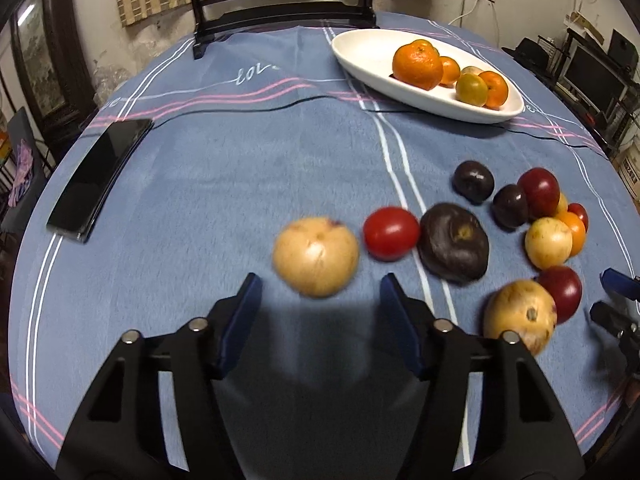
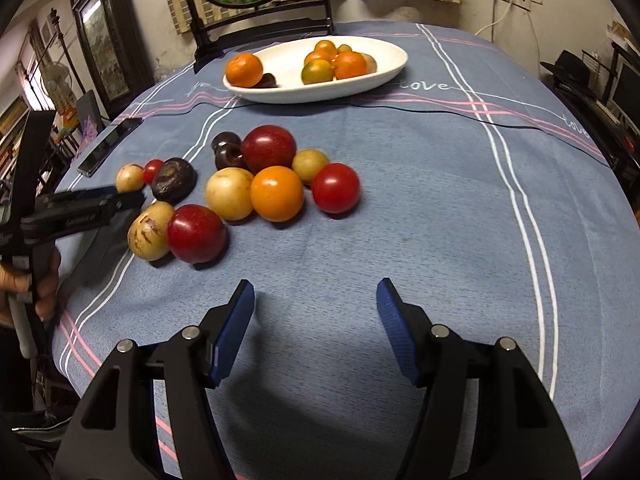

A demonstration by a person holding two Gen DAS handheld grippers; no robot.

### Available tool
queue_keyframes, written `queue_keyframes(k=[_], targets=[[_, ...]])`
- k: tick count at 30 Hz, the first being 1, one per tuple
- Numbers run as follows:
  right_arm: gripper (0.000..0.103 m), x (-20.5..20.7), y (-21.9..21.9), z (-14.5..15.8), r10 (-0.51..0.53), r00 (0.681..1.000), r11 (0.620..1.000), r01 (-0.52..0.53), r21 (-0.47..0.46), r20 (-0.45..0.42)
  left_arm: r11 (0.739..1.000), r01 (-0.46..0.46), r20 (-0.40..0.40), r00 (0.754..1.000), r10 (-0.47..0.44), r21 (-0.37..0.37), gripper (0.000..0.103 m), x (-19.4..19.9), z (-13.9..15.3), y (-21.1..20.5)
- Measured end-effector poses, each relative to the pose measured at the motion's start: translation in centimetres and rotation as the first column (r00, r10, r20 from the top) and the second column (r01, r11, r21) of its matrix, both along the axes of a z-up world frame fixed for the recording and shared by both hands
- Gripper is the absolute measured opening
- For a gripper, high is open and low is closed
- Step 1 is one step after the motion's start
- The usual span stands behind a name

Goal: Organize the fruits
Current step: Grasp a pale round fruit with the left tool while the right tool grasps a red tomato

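Note:
A pale yellow fruit [image 1: 316, 260] lies blurred on the blue cloth, its near side just between the tips of my left gripper [image 1: 320, 280]. The pads stand apart from it, so the gripper is open. A red tomato [image 1: 391, 233] and a dark wrinkled fruit [image 1: 454, 242] lie right of it. Further right is a cluster of red, dark, yellow and orange fruits [image 2: 276, 192]. A white oval dish [image 2: 394, 58] at the back holds several oranges and a dark fruit. My right gripper [image 2: 315, 283] hovers open over bare cloth, nothing between its fingers.
A black phone [image 1: 100, 176] lies on the left of the table. A thin black cable [image 2: 440, 112] crosses the cloth in front of the dish. A dark wooden stand [image 2: 256, 24] rises behind the dish. A hand [image 2: 44, 280] holds the left gripper's handle.

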State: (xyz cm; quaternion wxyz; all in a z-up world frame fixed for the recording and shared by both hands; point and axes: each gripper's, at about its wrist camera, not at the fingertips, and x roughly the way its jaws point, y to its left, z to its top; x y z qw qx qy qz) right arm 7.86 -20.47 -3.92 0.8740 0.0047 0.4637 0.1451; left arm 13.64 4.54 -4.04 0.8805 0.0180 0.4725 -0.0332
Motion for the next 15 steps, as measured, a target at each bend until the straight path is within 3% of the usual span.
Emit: queue_keyframes(k=[3, 7, 11, 15], targets=[[0.064, 0.2, 0.5, -0.1, 0.009, 1.0, 1.0, -0.009, -0.007, -0.002, 1.0, 0.001, 0.001, 1.0, -0.001, 0.001, 0.059, 0.7, 0.0, -0.2], [0.064, 0.9, 0.5, -0.1, -0.004, 1.0, 1.0, 0.004, -0.023, -0.005, 1.0, -0.007, 0.023, 1.0, 0.006, 0.009, 0.042, 0.6, 0.0, -0.2], [0.064, 2.3, -0.2, 0.0, -0.074, 0.997, 0.995, 0.074, -0.062, -0.006, 0.999, -0.023, 0.013, 1.0, 0.024, -0.04, 0.042, 0.4, 0.1, 0.4], [0.064, 3.8, -0.2, 0.3, -0.085, 0.996, 0.992, 0.086, -0.098, 0.01, 1.0, -0.015, 0.016, 1.0, 0.016, -0.025, 0.042, 0.3, 0.1, 0.2]])
